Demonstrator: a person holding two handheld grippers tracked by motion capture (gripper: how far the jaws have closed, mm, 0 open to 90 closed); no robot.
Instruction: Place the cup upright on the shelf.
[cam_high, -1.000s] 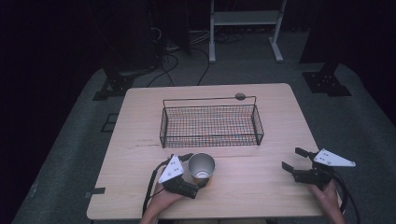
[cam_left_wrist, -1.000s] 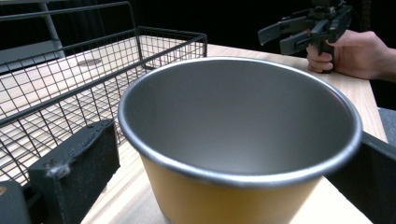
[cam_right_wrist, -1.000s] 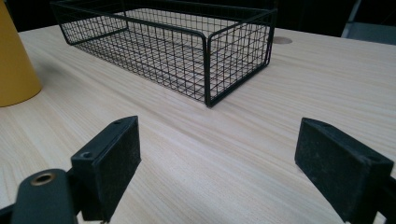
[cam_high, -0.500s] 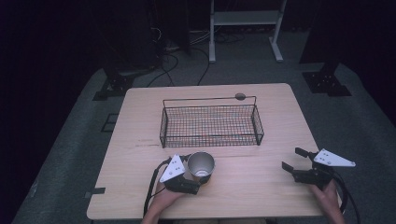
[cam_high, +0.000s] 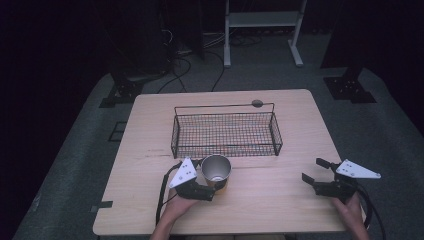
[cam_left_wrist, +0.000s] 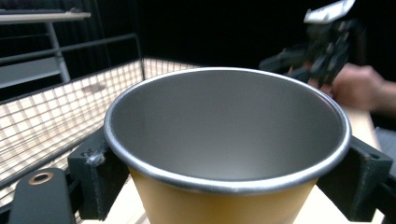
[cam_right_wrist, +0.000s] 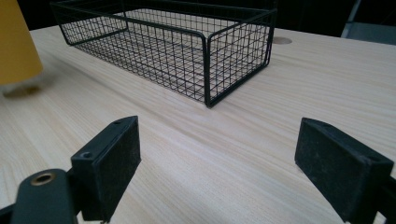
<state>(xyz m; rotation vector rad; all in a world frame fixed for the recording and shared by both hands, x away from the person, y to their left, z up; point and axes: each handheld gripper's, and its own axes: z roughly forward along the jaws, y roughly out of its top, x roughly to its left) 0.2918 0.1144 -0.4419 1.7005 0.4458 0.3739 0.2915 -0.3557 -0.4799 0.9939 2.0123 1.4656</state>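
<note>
L gripper (cam_high: 214, 184) near front edge of table (cam_high: 150, 130), left of centre. Jaws clamped on a metal cup (cam_high: 216, 170), one each side of the wall just under the rim. Left gripper view: cup (cam_left_wrist: 227, 140) has steel inside, mustard-yellow outside, mouth up, looks empty. Upright, base at or just above the tabletop; can't tell if it's lifted.

R gripper (cam_high: 314, 171) near front-right corner w/ jaws spread wide, nothing between them. Right gripper view: bare wood betw. the pads (cam_right_wrist: 113, 161), cup's yellow side (cam_right_wrist: 16, 42) far off at left.

Step in hand, as I read it: carry cup to the wire basket (cam_high: 226, 131) and set it inside.

How to do it well:
- Keep grip steady; cup wall tapers down, so a slack hold could let it slide. Don't squeeze harder than needed, thin wall.
- Lift straight up first, high enough that the base clears the basket's near rim, then go fwd.
- Keep mouth level, lower slowly onto mesh floor, release only once seated.

Edges & room:
- Basket's near wall sits just beyond cup, close. Short travel, but little run-up for the lift.
- Basket interior looks empty, plenty of room lengthwise.
- Thin wire handle (cam_high: 225, 106) arcs over the far long side, w/ a small round grey thing (cam_high: 257, 103) at its right end; stay on the near half.
- R gripper well apart, not in the path.
- Beyond table: dark floor, cables, white frame legs (cam_high: 262, 30), no concern.
</note>
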